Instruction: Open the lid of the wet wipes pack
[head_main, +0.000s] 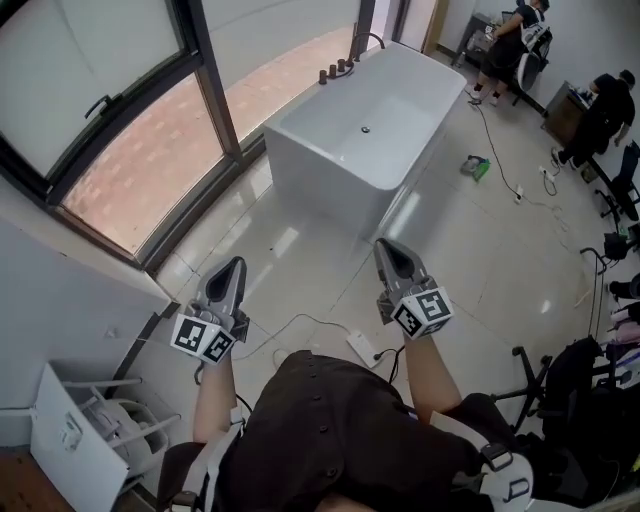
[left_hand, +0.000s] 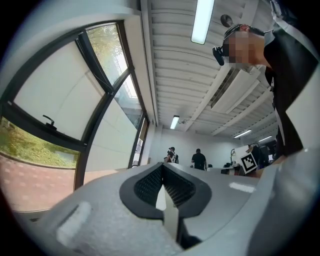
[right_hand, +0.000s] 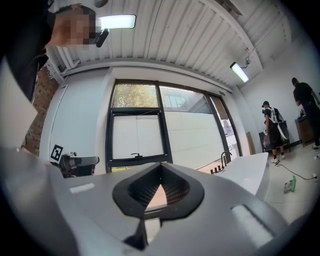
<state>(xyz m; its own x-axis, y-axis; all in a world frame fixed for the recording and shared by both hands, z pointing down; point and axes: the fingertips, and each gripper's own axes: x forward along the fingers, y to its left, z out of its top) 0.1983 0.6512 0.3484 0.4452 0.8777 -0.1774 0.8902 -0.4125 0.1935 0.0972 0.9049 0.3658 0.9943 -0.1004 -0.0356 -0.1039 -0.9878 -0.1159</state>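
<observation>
The person is holding both tools out over the tiled floor (head_main: 480, 260) in the head view. The left gripper (head_main: 236, 264) is sitting left of centre and the right gripper (head_main: 384, 246) right of centre, both tips pointing toward the top of the frame. In the left gripper view, the left gripper (left_hand: 162, 168) is keeping its jaws pressed together with nothing between them. The right gripper (right_hand: 160, 168) in its own view is doing the same, jaws together and pinching nothing.

A white bathtub (head_main: 360, 135) is standing at upper centre beside a big window (head_main: 100, 110) that is filling the upper left. A white rack (head_main: 60, 440) is leaning in the lower left corner. Two people (head_main: 515, 45) are standing at the upper right, and a small green thing (head_main: 477, 167) is lying on the floor near them.

The wipes pack is showing in none of the views.
</observation>
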